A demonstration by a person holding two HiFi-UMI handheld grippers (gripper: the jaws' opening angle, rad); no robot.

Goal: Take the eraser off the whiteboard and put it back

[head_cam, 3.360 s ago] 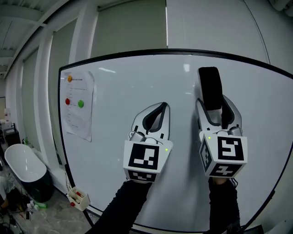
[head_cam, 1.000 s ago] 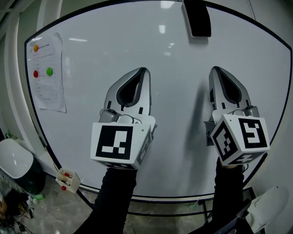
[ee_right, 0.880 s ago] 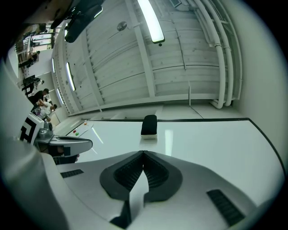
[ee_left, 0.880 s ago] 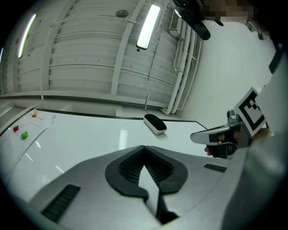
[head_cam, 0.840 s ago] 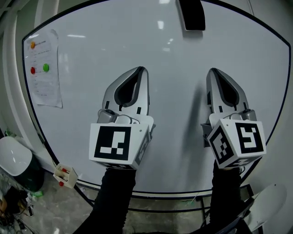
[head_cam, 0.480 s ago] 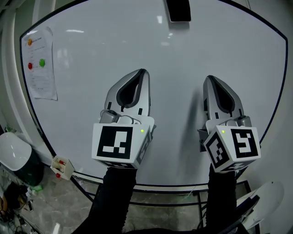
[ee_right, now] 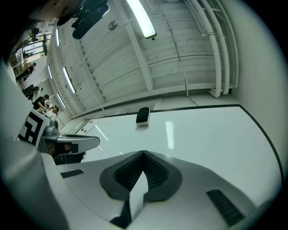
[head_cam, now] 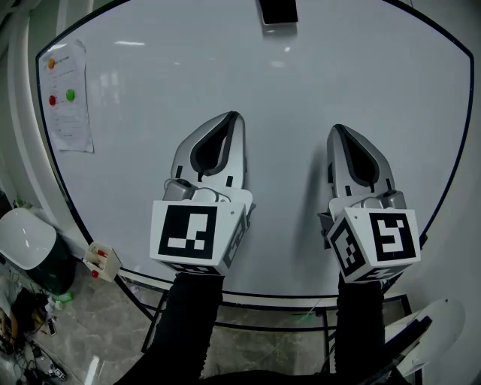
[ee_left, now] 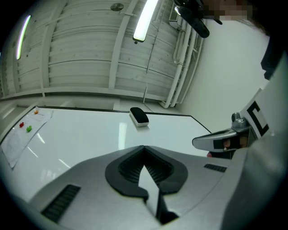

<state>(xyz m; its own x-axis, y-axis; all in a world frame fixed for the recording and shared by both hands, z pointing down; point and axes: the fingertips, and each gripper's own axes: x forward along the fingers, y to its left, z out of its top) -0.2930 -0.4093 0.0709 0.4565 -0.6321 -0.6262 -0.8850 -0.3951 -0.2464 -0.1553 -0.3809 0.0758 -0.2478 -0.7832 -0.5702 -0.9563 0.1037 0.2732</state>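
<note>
Together, the person's black-sleeved forearms point(head_cam: 192, 316) held the grey left gripper point(head_cam: 234, 118) and the grey right gripper point(head_cam: 336, 129) side by side but apart, both tilted upward toward the large white whiteboard point(head_cam: 135, 98). Each pair of jaws was closed tip to tip with nothing between them. The black rectangular eraser point(head_cam: 277, 11) with its white base clung to the board near its top edge, well above both grippers and touched by neither.

Office space (whiteboard point(head_cam: 135, 113), ceiling striplight point(ee_left: 145, 20))
</note>
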